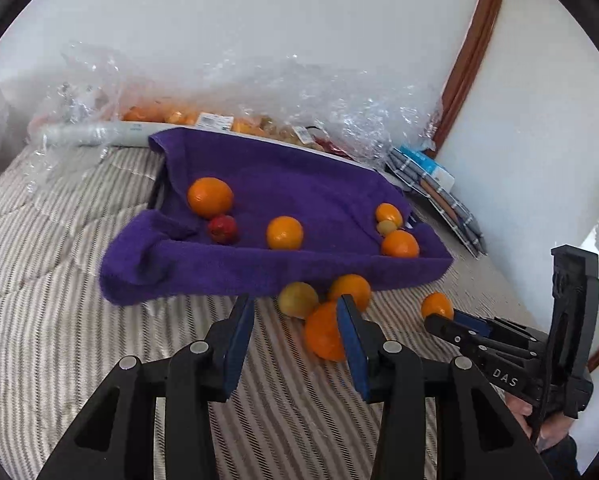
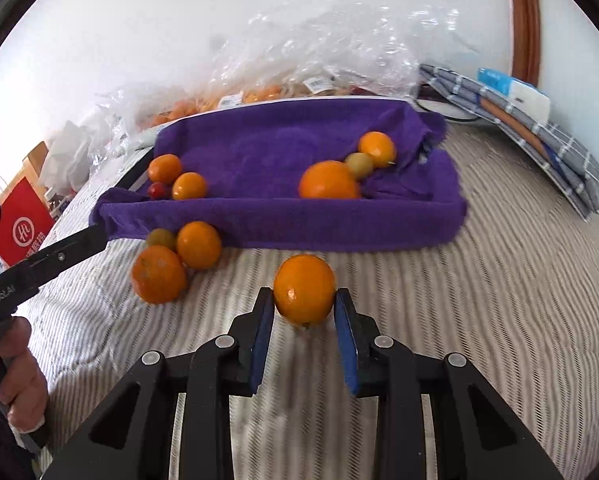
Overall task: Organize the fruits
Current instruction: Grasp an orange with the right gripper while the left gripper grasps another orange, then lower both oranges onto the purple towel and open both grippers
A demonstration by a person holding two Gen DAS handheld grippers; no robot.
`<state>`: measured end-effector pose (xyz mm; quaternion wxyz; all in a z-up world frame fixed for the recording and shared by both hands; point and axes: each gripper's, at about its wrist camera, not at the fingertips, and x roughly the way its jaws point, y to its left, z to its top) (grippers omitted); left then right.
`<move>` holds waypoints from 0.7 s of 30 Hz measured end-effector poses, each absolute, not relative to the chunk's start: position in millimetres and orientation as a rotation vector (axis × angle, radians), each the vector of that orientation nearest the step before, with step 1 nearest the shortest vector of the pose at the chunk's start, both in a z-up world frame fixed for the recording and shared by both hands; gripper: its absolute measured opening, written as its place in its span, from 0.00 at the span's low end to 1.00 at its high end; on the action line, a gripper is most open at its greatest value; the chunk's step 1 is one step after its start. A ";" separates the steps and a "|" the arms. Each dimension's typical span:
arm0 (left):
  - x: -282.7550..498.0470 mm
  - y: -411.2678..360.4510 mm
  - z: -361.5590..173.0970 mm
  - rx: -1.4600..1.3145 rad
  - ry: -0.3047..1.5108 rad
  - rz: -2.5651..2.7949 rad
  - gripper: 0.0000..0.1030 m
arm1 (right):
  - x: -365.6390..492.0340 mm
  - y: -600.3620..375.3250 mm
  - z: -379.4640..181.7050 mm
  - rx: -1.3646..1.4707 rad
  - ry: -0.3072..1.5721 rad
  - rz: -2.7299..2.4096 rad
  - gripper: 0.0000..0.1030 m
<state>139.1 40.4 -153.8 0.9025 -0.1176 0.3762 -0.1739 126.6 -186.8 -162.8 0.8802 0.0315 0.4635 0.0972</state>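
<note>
A tray lined with a purple towel (image 1: 299,184) (image 2: 283,216) holds several oranges, a small red fruit (image 1: 222,229) and a small green fruit (image 1: 386,227). In front of it on the striped bedding lie two oranges (image 1: 349,290) (image 1: 323,332) and a green fruit (image 1: 298,299). My left gripper (image 1: 295,308) is open, its right finger against the nearer orange. My right gripper (image 2: 303,300) has an orange (image 2: 304,294) between its fingertips, with its pads close to both sides; it also shows in the left wrist view (image 1: 443,320) beside that orange (image 1: 436,305).
Clear plastic bags of fruit (image 1: 235,120) lie behind the tray against the white wall. Folded checked cloths and a blue-white box (image 2: 515,96) sit at the right. A red bag (image 2: 19,224) stands at the left edge of the bed.
</note>
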 end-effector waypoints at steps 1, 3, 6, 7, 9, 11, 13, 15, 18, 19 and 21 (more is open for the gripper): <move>138.1 36.0 -155.1 -0.247 0.788 -0.375 0.39 | 124.8 -191.2 -162.8 0.065 0.963 0.193 0.30; 138.1 25.8 -158.5 -0.258 0.817 -0.408 0.40 | 120.5 -202.6 -163.2 0.079 0.965 0.172 0.30; 140.1 8.7 -163.1 -0.214 0.845 -0.404 0.42 | 115.4 -217.8 -161.8 0.119 0.961 0.167 0.30; 141.4 2.9 -165.4 -0.191 0.860 -0.388 0.42 | 114.2 -222.0 -161.6 0.125 0.960 0.162 0.30; 142.7 -6.4 -168.7 -0.163 0.876 -0.372 0.44 | 112.3 -226.0 -161.6 0.132 0.959 0.158 0.30; 145.2 -13.3 -170.0 -0.133 0.880 -0.341 0.44 | 110.6 -228.8 -162.0 0.141 0.957 0.161 0.30; 151.1 -19.3 -174.3 -0.104 0.916 -0.313 0.44 | 111.7 -230.4 -162.6 0.156 0.959 0.168 0.30; 152.9 -20.9 -174.6 -0.091 0.920 -0.291 0.40 | 112.2 -231.0 -163.3 0.159 0.962 0.166 0.30; 149.9 -12.9 -173.7 -0.136 0.909 -0.303 0.38 | 111.9 -229.6 -162.9 0.153 0.958 0.168 0.30; 149.0 -9.6 -173.2 -0.147 0.910 -0.307 0.38 | 111.8 -228.9 -162.4 0.150 0.955 0.169 0.30; 144.7 -2.1 -169.7 -0.166 0.904 -0.307 0.38 | 110.7 -228.3 -160.6 0.147 0.946 0.164 0.30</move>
